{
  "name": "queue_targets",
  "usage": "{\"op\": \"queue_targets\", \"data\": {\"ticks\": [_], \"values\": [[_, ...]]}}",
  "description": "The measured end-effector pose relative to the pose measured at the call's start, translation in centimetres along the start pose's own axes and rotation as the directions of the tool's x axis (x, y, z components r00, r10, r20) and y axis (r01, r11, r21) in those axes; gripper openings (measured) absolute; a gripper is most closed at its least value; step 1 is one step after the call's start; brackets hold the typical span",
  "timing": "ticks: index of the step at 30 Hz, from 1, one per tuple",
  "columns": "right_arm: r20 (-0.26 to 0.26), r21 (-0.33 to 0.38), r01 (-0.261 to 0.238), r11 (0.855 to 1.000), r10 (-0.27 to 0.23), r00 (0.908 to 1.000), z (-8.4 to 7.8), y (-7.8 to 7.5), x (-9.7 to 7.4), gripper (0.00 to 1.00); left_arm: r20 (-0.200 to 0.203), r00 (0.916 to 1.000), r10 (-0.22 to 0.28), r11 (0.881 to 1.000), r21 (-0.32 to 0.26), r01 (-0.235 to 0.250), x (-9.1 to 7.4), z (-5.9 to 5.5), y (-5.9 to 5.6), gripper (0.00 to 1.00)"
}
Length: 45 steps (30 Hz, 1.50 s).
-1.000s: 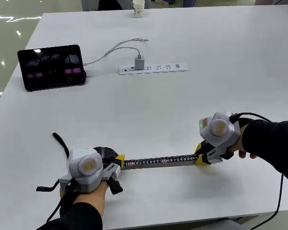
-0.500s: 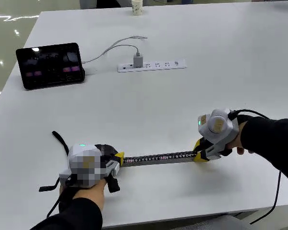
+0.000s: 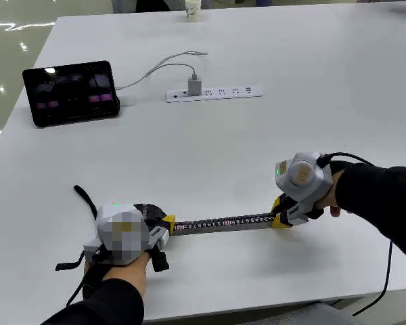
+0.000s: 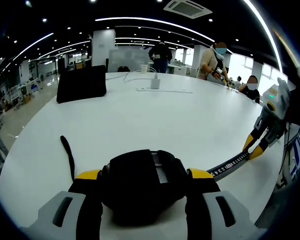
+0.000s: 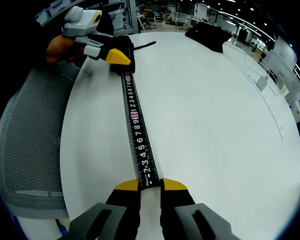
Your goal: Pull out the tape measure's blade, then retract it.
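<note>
The left gripper sat near the front-left edge of the white table, its yellow-tipped jaws clenched on either side of the black tape measure case, which rested on the tabletop. A black wrist strap trailed from the case across the table to the left. The blade lay drawn out flat along the table, running from the case to the right gripper, with its numbered face up in the right gripper view. The right gripper's jaws were pinched together on the blade's free end, and the strip passed straight between the two yellow tips. Both grippers were well apart, joined only by the extended blade. Farther back on the table, a dark tablet stood propped at the left, with its screen lit. A white power strip lay to its right with a charger plugged in, and a white cable ran from it toward the tablet. A paper cup stood at the far edge.
</note>
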State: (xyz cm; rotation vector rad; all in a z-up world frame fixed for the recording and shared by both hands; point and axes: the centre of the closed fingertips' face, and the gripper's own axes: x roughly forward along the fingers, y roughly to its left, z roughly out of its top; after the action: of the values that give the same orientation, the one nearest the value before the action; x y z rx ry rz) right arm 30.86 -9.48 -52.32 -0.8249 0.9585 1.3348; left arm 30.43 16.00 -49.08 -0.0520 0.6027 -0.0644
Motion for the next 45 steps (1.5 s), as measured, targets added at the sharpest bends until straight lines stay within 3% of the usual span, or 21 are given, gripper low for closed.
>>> {"op": "queue_targets", "data": {"ticks": [16,22,45], "values": [[-0.010,-0.049,0.004,0.999,-0.004,0.9999,0.3,0.1,0.3,0.11,-0.008,1.0000,-0.001,1.000,-0.002,0.001,-0.1,-0.1,0.0,0.62],[0.005,-0.046,0.007,0.999,-0.007,1.0000,0.5,0.2,0.4,0.11,-0.011,0.9999,-0.001,1.000,-0.001,0.001,-0.1,-0.1,0.0,0.62],[-0.012,-0.044,0.005,0.999,-0.006,0.9999,1.3,0.3,0.7,0.11,-0.017,0.9998,-0.011,1.000,0.004,0.011,-0.1,-0.1,0.0,0.62]]}}
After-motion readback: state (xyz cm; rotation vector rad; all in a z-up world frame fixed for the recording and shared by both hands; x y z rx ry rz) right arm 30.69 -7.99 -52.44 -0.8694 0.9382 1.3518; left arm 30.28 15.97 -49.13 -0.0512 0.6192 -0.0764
